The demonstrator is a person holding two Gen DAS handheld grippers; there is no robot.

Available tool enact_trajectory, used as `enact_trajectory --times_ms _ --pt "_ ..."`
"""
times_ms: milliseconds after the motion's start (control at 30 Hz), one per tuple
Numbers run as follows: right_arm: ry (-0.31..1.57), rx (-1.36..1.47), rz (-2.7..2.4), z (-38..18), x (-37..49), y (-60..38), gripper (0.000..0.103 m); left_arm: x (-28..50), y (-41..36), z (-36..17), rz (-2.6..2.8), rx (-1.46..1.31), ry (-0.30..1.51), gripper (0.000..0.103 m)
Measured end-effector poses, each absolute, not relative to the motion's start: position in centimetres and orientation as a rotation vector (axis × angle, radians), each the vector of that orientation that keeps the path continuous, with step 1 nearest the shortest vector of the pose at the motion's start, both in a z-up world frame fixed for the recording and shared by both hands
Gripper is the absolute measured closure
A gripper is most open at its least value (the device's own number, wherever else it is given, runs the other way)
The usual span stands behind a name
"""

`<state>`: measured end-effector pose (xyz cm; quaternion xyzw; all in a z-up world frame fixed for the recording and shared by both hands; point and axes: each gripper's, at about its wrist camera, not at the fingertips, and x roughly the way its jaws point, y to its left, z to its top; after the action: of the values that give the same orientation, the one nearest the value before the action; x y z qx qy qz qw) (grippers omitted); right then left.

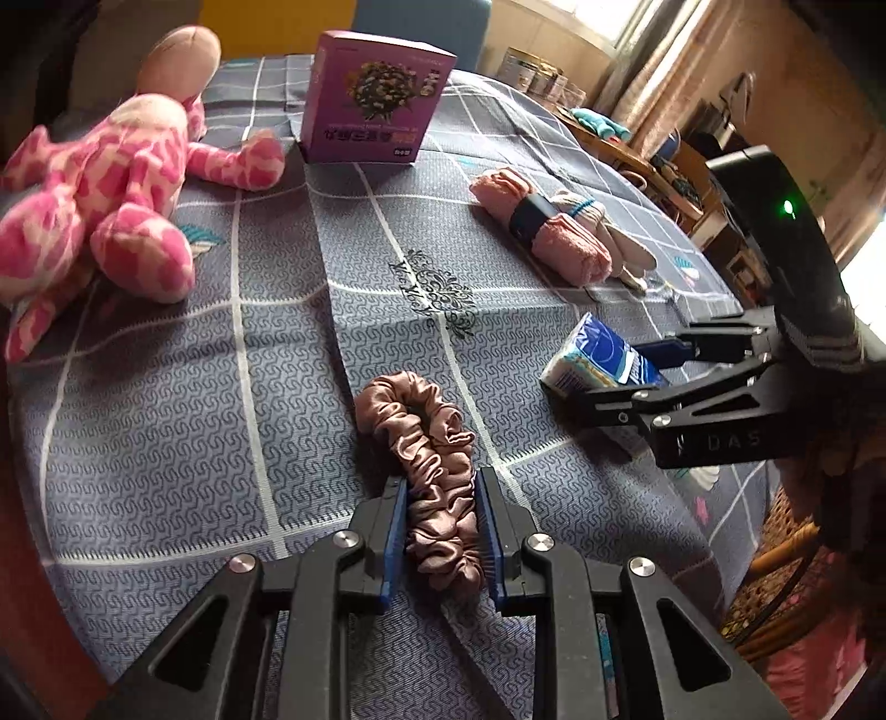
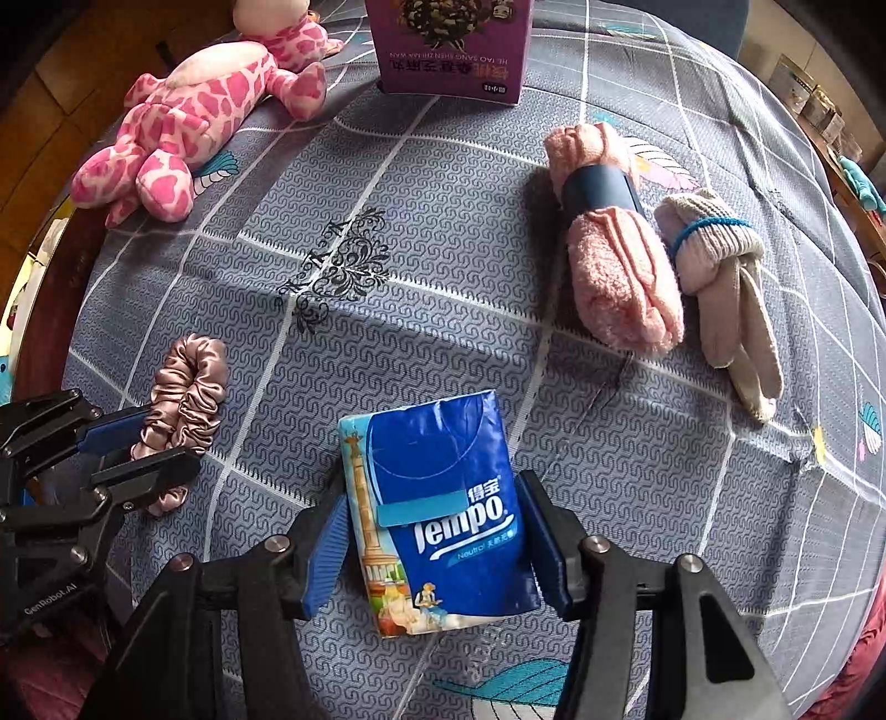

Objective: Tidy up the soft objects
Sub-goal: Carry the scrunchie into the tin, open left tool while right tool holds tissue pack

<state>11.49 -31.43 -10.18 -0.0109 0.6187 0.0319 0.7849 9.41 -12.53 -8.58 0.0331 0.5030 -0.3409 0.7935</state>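
Observation:
A dusty-pink satin scrunchie (image 1: 421, 432) lies on the grey checked tablecloth (image 1: 166, 415), and my left gripper (image 1: 443, 487) is shut on its near end, blue pads pressing both sides. The right wrist view has that same scrunchie (image 2: 188, 387) and left gripper (image 2: 160, 437) at the left edge. A blue Tempo tissue pack (image 2: 443, 471) lies flat between the pads of my right gripper (image 2: 432, 493), which is shut on its two long sides. From the left wrist, the right gripper (image 1: 609, 376) and tissue pack (image 1: 592, 354) are at the right.
A pink spotted plush toy (image 2: 183, 127) lies at the far left, a purple carton (image 2: 454, 50) stands at the back. A rolled pink cloth with a dark band (image 2: 614, 260) and tied beige gloves (image 2: 720, 260) lie at the right. The table edge curves close on the left.

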Motion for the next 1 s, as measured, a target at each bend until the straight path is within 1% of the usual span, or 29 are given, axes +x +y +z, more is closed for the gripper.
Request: enact_trajectory --times_ms 167,267,333,467,767,1000 --pt "1.309 -0.029 0.060 -10.2 10.9 -31.6 0.045 9.4 -12.6 -8.3 -0.715 0.057 1.082 0.079" --pt "1.304 -0.012 0.065 -10.3 10.4 -31.9 0.045 8.7 -13.3 -8.3 -0.697 0.135 1.041 0.087" --pt "1.302 0.007 0.072 -10.3 10.4 -32.2 0.044 8.4 -13.4 -8.1 -0.675 0.161 1.023 0.090" --pt "1.296 -0.005 0.077 -10.1 10.3 -32.4 0.043 7.7 -12.3 -6.8 -0.659 0.165 0.958 0.090" --pt "1.261 -0.064 0.073 -9.9 10.0 -31.0 0.044 7.2 -8.0 -0.9 -0.563 0.103 0.812 0.090" --pt "1.248 -0.074 0.080 -9.7 9.4 -30.7 0.044 7.8 -4.1 1.4 -0.445 0.070 0.751 0.090"
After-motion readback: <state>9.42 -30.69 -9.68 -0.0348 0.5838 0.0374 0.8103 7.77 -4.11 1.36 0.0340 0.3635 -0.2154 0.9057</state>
